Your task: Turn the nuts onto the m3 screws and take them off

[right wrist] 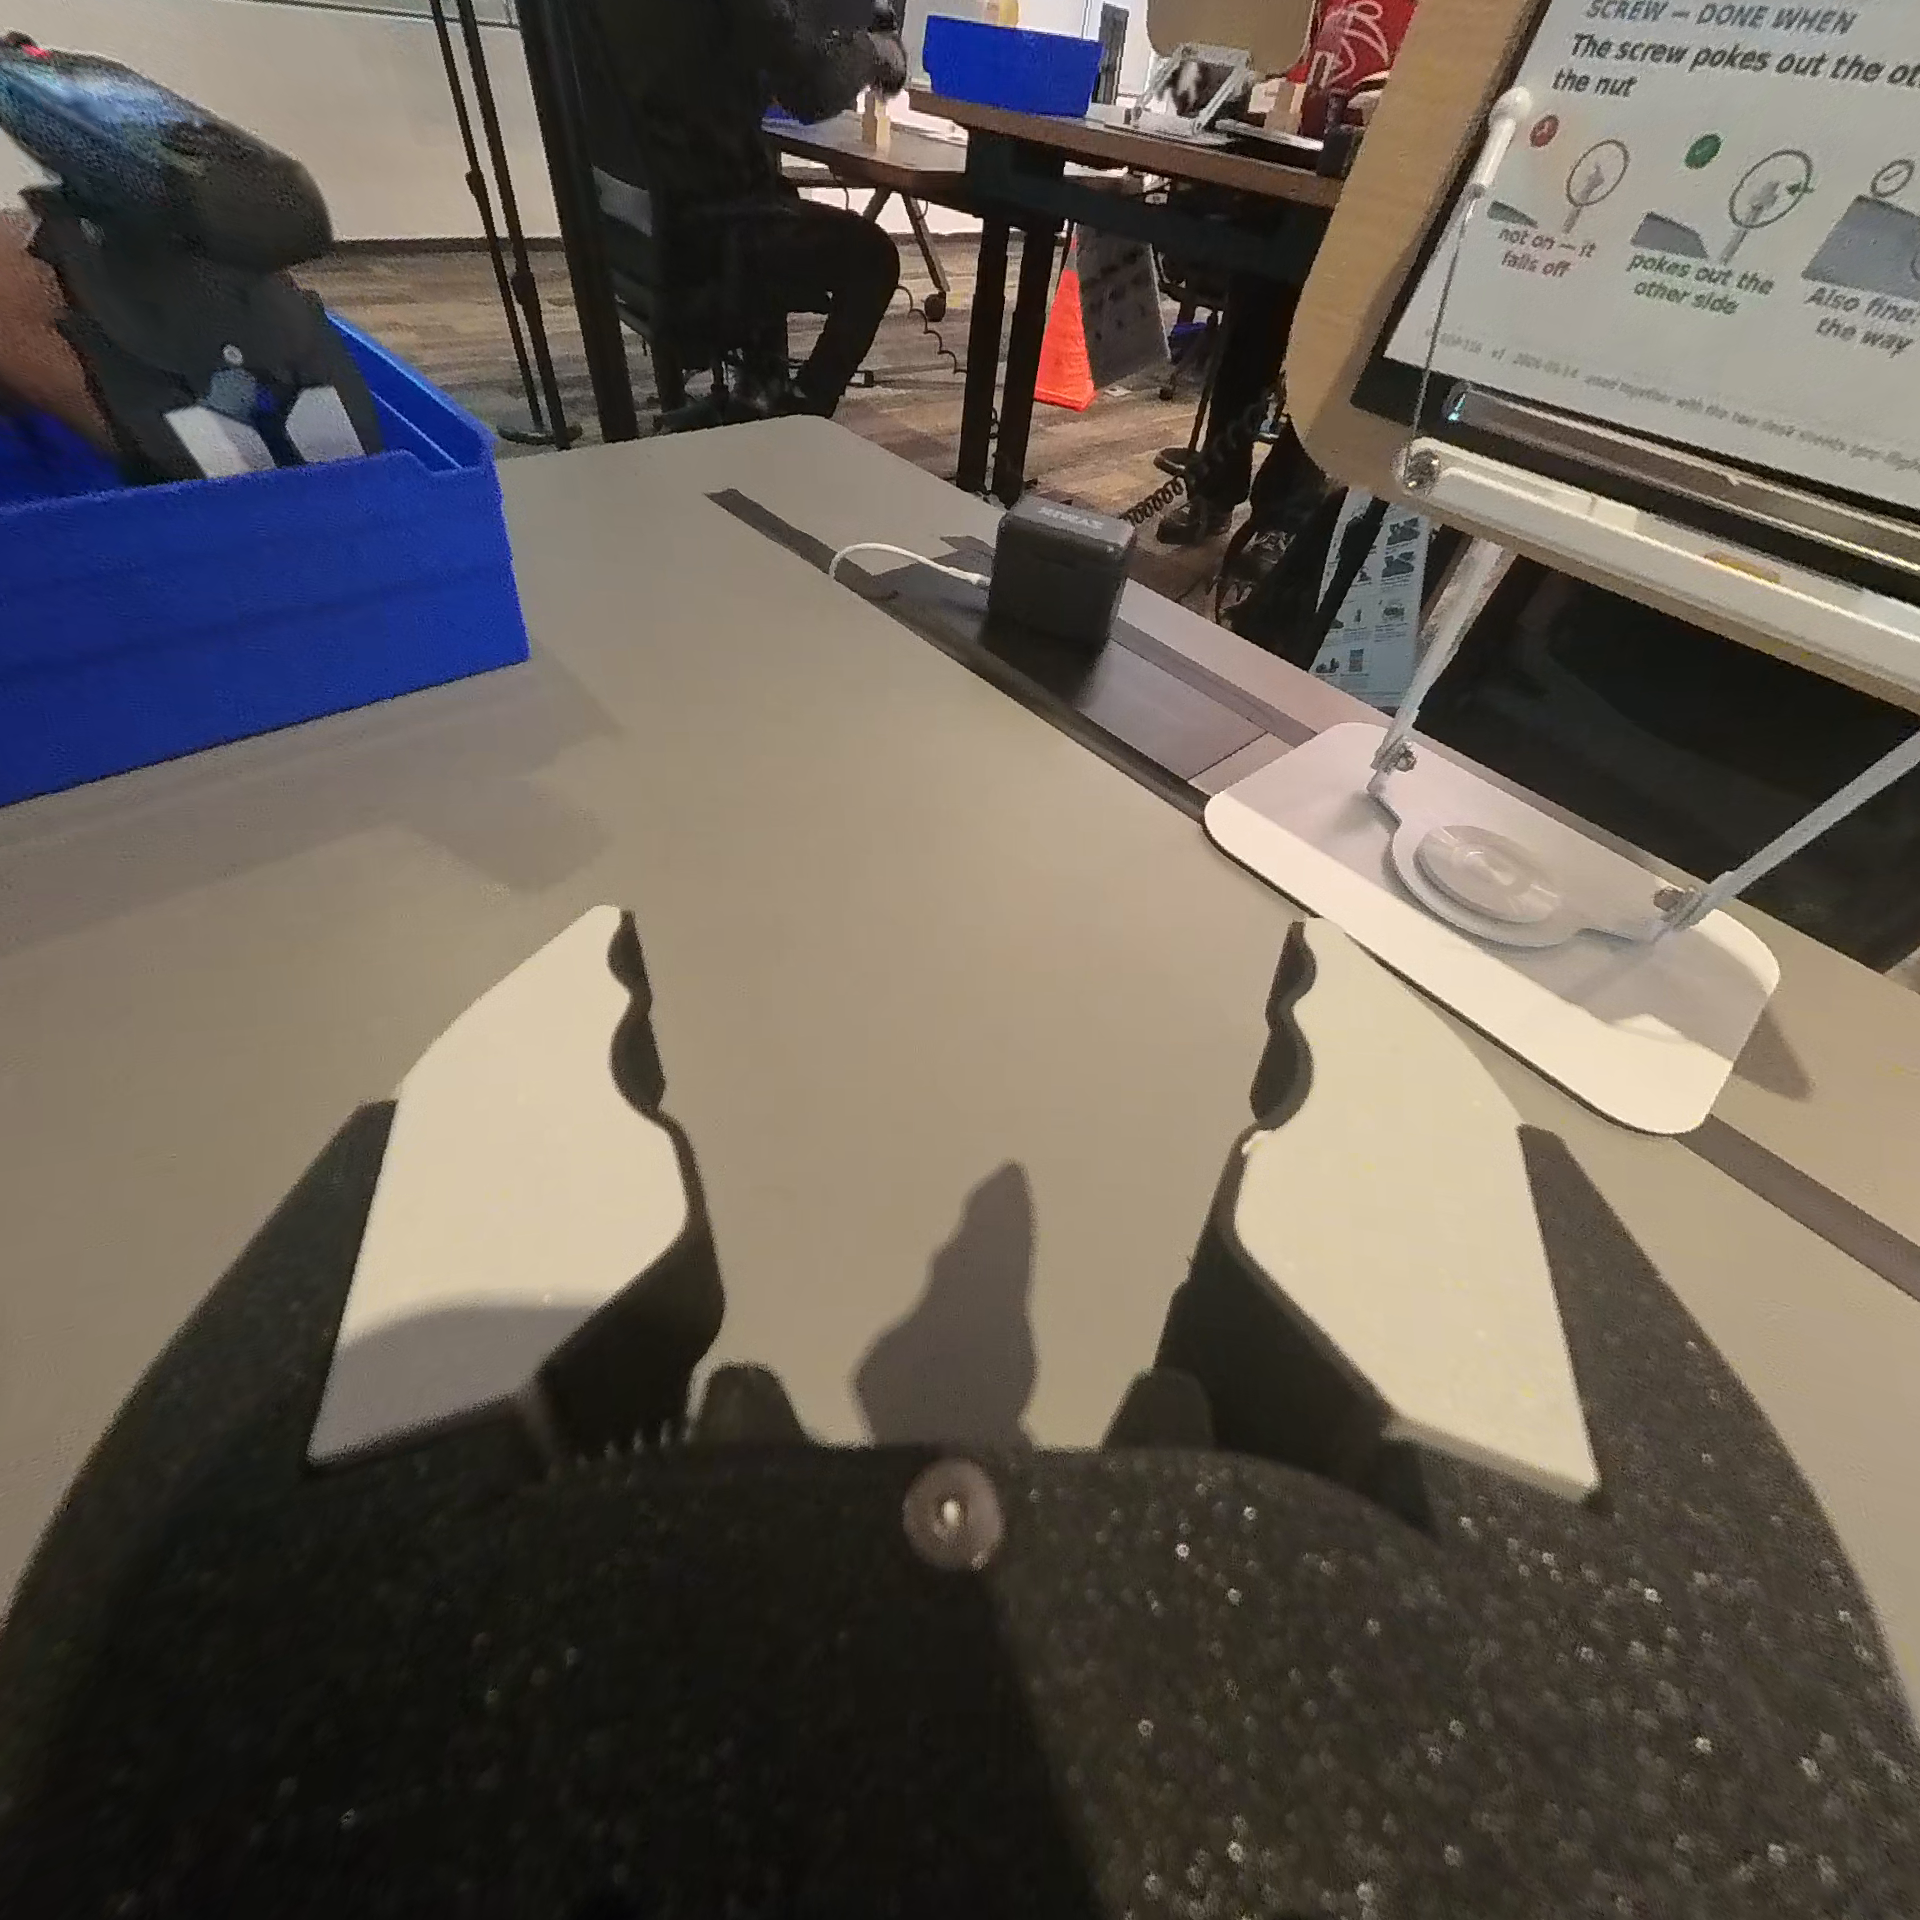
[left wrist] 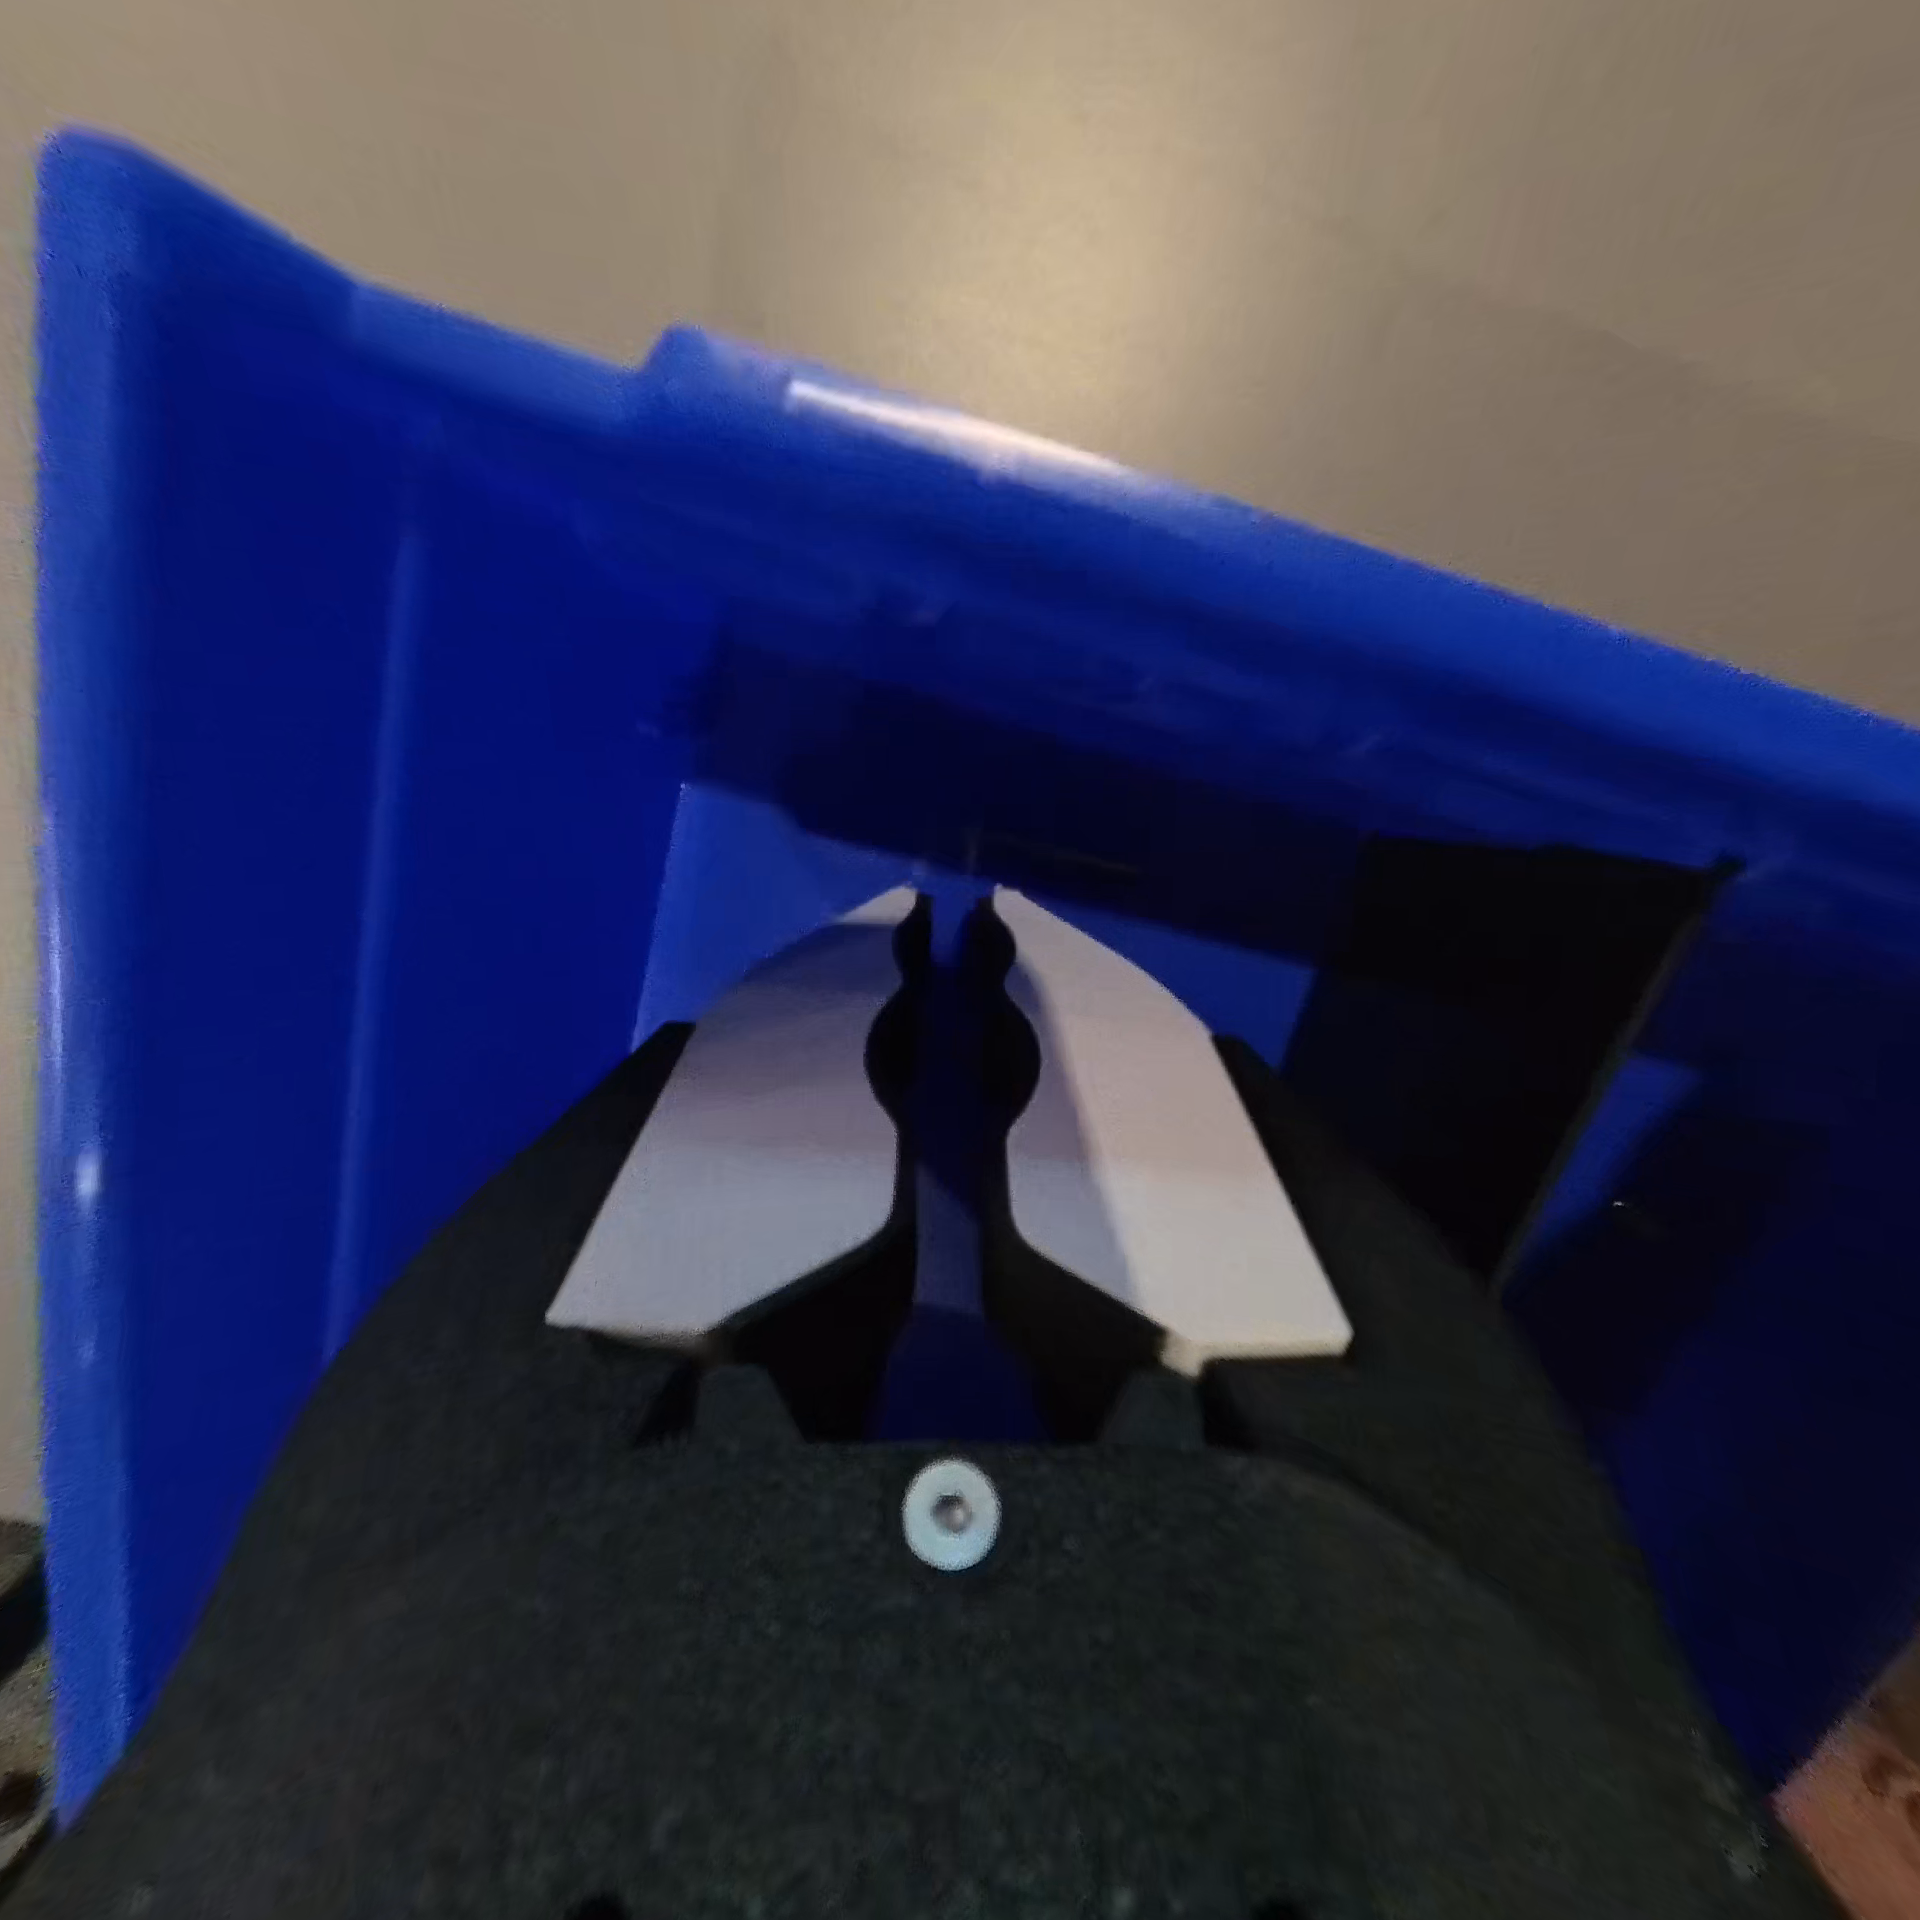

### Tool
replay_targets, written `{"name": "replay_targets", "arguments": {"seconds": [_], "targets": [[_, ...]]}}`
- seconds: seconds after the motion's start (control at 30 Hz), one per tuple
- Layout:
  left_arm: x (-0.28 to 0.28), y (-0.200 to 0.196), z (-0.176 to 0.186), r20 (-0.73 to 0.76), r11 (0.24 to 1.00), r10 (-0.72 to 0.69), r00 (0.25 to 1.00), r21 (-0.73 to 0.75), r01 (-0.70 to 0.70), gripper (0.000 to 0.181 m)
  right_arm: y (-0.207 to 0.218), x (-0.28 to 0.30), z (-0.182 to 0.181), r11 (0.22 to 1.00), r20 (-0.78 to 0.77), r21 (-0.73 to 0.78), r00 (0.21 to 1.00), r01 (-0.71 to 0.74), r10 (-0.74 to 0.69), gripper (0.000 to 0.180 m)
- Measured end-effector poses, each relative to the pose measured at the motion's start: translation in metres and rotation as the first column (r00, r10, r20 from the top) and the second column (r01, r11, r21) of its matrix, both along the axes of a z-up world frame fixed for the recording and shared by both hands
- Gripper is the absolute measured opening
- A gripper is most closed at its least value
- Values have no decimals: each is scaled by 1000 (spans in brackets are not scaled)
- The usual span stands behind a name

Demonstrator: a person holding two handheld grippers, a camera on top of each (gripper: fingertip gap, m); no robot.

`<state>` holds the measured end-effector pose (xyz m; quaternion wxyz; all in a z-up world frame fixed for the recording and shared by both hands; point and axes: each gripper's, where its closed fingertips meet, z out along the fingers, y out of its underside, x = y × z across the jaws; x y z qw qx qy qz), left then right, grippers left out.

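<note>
Grey worktop point(right wrist: 831, 831) bare near your right claw point(right wrist: 961, 925), fingers wide. Left claw point(left wrist: 954, 899) nearly closed inside blue bin point(left wrist: 260, 831), far left; grip unclear. Screws, nuts unseen. Lift slowly, keep claw level.

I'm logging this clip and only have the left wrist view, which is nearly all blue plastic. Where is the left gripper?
Observer: The right wrist view shows the left gripper dipped into a blue bin on a grey table.
Operator: And the right gripper?
Observer: The right gripper is open just above the table and holds nothing.
Operator: Any nuts or screws lying out?
Observer: None that I can see. On the table there is only a black box with a white cable, and a sheet stand.
</note>
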<state>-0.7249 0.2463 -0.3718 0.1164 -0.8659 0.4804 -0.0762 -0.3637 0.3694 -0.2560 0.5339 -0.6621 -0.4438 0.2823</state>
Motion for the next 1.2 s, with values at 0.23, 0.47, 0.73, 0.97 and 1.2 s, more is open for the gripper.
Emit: {"name": "replay_targets", "arguments": {"seconds": [0.23,0.47,0.73,0.97,1.2], "targets": [[0,-3,8,108,990,137,985,-49,-132,16,-1,5,5,1000,-14,6,1000,7,-7,112],[15,-1,-1,138,938,332,933,-152,-311,21,-5,7,7,1000,-19,15,1000,9,-9,112],[16,3,-13,1,923,367,930,-126,-364,28,-6,13,11,998,-10,47,1000,28,-27,112],[8,5,-15,-48,918,386,921,-77,-389,18,-7,13,14,997,2,72,1000,30,-31,112],[0,6,0,29,901,430,902,-70,-427,12,-8,14,15,997,-6,70,999,32,-31,112]]}}
